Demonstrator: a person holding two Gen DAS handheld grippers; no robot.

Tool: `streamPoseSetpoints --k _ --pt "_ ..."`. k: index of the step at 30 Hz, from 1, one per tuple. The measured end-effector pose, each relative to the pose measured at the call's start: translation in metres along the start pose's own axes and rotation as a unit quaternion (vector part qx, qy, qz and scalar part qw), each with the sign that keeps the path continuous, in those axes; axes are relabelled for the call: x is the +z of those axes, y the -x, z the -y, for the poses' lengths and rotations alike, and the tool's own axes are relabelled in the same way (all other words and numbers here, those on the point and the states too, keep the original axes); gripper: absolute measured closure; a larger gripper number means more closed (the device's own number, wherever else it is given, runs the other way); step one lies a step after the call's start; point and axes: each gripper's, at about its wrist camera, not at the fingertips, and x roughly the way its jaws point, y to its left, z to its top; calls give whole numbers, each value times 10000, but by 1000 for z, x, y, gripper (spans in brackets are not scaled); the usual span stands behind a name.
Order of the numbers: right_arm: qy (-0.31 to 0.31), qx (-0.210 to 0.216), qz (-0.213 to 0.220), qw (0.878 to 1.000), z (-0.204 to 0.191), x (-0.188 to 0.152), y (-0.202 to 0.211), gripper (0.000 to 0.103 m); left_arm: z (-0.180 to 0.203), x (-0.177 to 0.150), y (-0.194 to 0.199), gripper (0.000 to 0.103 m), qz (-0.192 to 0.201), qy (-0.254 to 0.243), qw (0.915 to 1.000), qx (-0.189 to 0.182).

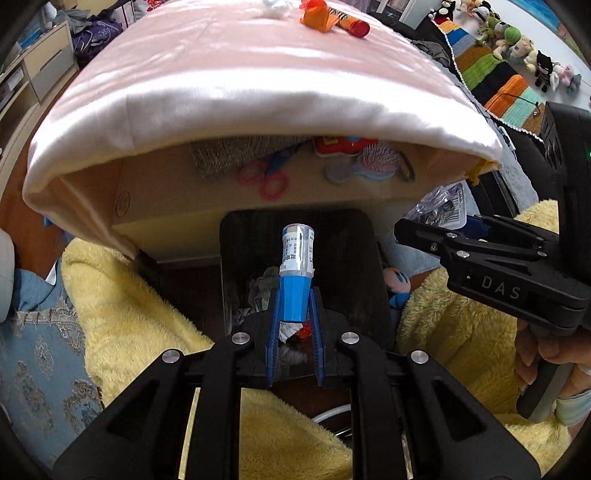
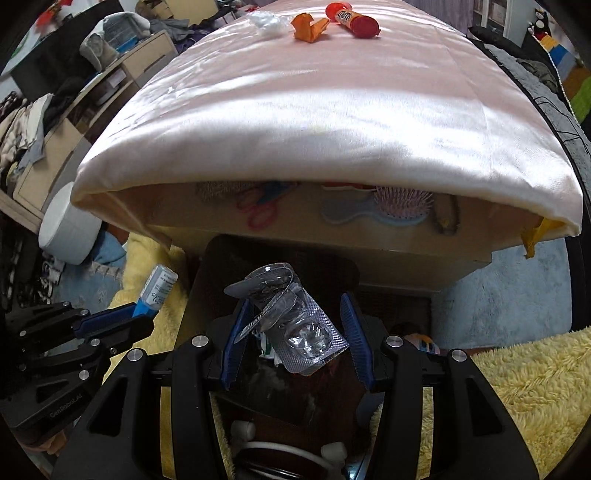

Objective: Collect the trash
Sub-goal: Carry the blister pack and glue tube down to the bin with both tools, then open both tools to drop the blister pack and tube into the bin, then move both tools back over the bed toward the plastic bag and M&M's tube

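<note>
While both grippers hang over the black bin (image 1: 362, 258), the left gripper (image 1: 295, 332) has its blue pads pinched tight on the blue end of a small labelled tube (image 1: 297, 269), which sticks out past the tips above the bin. Over on its right, the right gripper (image 2: 295, 332) holds a crumpled clear blister pack (image 2: 295, 321) between half-spread jaws, also over the bin. Farther ahead, beyond the jaws, a pink cloth-covered table (image 2: 314, 110) carries an orange wrapper (image 2: 310, 26), a red-capped tube (image 2: 356, 18) and a clear plastic wad (image 2: 267, 20).
</note>
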Motion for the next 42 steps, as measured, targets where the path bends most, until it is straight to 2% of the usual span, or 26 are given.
streamPoseSetpoints --k 11,12,13,14,15,19,21,24,26,30,33,42 --pt "-103 218 -133 9996 -4 -1 -6 50 -7 -5 -20 88 -284 96 9995 -135" --pt "-104 210 -114 9997 -4 0 -6 49 -7 -4 -19 87 -288 105 9994 -139" --pt "-105 209 -99 9997 -6 2 -6 43 -8 -4 -19 86 -282 120 9994 -141" --pt "-122 232 -80 9996 -5 3 -5 36 -8 -4 -18 84 -269 131 9995 -139" --pt "-149 258 -55 9995 -5 3 -4 33 -8 -3 -17 81 -259 138 9995 -128" --pt "-200 269 42 9994 -4 8 1 32 -11 -1 -13 72 -191 150 9997 -59" --pt "-236 275 83 9993 -2 10 3 30 -13 0 -8 57 -132 154 9998 4" --pt "-284 282 171 9991 1 13 10 26 -15 5 1 43 -30 134 9998 125" --pt "-317 267 252 9988 4 17 16 20 -17 10 8 35 58 123 9997 198" --pt "-405 175 547 9975 13 29 36 14 -19 23 26 18 336 135 9987 346" --pt "-486 100 774 9958 22 39 50 7 -20 35 38 16 501 169 9977 415" --pt "-606 -61 1178 9912 52 84 73 7 -22 77 57 13 793 137 9951 583"
